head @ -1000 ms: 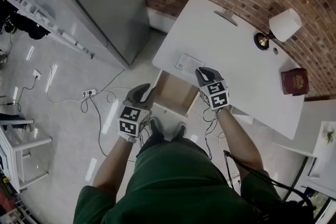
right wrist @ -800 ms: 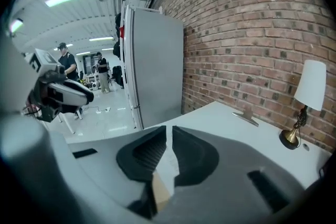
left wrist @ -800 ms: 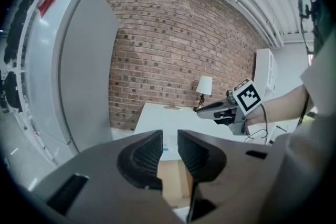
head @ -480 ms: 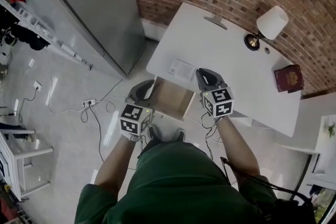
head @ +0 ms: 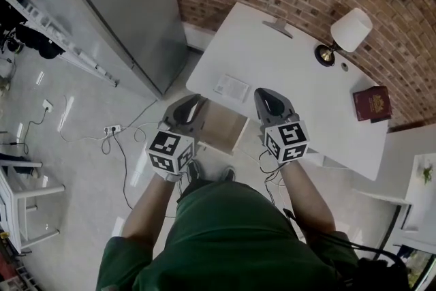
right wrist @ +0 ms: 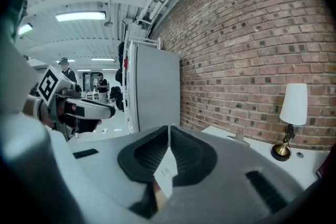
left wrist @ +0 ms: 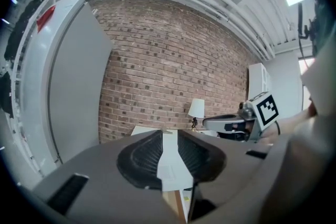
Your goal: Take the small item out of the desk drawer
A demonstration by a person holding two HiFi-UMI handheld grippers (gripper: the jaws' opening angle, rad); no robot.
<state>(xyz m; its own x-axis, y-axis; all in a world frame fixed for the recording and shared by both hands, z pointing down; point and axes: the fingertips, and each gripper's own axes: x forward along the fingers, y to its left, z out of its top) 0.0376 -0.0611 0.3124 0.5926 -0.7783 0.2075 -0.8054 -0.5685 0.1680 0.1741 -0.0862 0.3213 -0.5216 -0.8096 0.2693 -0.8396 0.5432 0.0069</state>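
Both grippers raised slightly since a moment ago, above the open drawer [head: 221, 125] at the desk's [head: 293, 71] near edge

Left gripper [head: 191, 105] over the drawer's left wall, jaws a narrow gap apart, holding nothing; right gripper [head: 267, 96] over its right wall, tips closed together, empty; both aimed at the desk's far edge; small item and its axis not discernible inside.

The white desk [head: 300, 78] stands ahead of both sets of jaws.

Items on its top:
- A printed paper sheet [head: 232, 87] lies flat, just beyond the jaws of the left gripper [head: 189, 108] and left of those of the right gripper [head: 272, 100].
- A table lamp [head: 344, 34] with a white shade stands well ahead and right of the right jaws.
- A small round item [head: 344, 67] sits just beside the lamp base.
- A dark red book [head: 372, 103] lies flat, far right.
- A grey flat piece [head: 279, 26] lies at the far edge, ahead of the right jaws.

The floor [head: 75, 167], left of the left jaws, carries a corded power strip [head: 111, 129].
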